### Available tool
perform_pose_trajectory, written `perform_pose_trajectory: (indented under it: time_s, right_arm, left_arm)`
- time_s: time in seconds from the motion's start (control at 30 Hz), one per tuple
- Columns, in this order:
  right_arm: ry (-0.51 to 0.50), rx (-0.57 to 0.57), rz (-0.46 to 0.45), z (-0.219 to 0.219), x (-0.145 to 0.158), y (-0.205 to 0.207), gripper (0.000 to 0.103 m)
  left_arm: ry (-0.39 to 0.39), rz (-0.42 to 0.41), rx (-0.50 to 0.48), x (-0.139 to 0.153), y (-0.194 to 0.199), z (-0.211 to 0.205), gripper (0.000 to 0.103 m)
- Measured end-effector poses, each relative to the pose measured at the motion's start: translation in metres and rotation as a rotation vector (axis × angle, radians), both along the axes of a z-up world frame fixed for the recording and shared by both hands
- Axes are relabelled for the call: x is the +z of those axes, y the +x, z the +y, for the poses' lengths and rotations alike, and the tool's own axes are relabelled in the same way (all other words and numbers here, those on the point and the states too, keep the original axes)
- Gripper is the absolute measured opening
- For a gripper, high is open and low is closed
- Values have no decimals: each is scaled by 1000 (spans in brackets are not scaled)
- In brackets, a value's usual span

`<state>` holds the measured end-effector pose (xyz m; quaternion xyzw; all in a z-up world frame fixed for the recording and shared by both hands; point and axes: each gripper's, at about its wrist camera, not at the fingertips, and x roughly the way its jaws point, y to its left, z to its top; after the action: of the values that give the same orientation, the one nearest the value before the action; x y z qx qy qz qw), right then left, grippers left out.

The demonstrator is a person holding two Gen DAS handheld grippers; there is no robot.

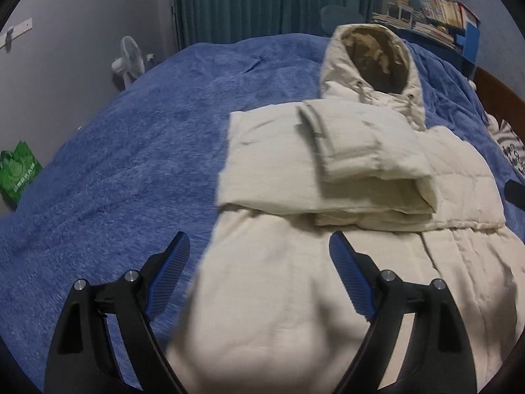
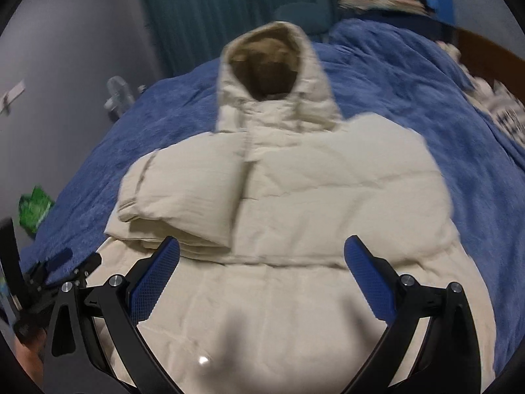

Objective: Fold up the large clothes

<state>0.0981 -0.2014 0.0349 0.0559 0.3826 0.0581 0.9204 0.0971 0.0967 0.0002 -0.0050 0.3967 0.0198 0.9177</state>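
Note:
A cream hooded puffer jacket [image 1: 328,279] lies face up on a blue blanket [image 1: 115,164], hood [image 1: 370,62] pointing away. One sleeve [image 1: 357,151] is folded across its chest. My left gripper [image 1: 259,243] is open and empty, above the jacket's lower left side. In the right wrist view the jacket [image 2: 311,213] fills the middle, with the folded sleeve [image 2: 183,203] on its left. My right gripper [image 2: 262,249] is open and empty above the jacket's lower part. The left gripper [image 2: 62,262] shows at the left edge of that view.
The blue blanket [image 2: 410,82] covers the bed. A white fan [image 1: 129,59] stands by the wall and a green bag [image 1: 18,170] lies on the floor to the left. A teal curtain [image 1: 262,0] hangs behind. A shelf of books [image 1: 433,16] is at the back right.

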Motion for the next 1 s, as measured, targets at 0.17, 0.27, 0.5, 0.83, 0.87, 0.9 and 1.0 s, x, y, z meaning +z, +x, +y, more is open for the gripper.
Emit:
perform_pose_trajectory:
  time_s: [0.17, 0.27, 0.5, 0.83, 0.87, 0.9, 1.0]
  right_arm:
    - [-164, 123, -80, 51, 3, 21, 96]
    - [-278, 228, -91, 90, -3, 33, 96]
    - [-441, 279, -52, 126, -45, 50, 55]
    - [-183, 57, -128, 54, -8, 57, 11]
    - [-131, 28, -117, 41, -4, 59, 11]
    - [-88, 3, -108, 30, -2, 59, 11]
    - [25, -59, -99, -3, 4, 60, 11]
  left_arm:
    - [-84, 32, 65, -5, 6, 35, 82]
    - [-152, 56, 85, -12, 8, 47, 82]
    - [-164, 109, 81, -28, 16, 45, 82]
    - [-137, 106, 73, -30, 16, 42, 82]
    - [-135, 107, 74, -30, 16, 41, 82]
    - [-132, 109, 72, -31, 16, 40, 82]
    - [-122, 114, 71, -33, 16, 39, 82]
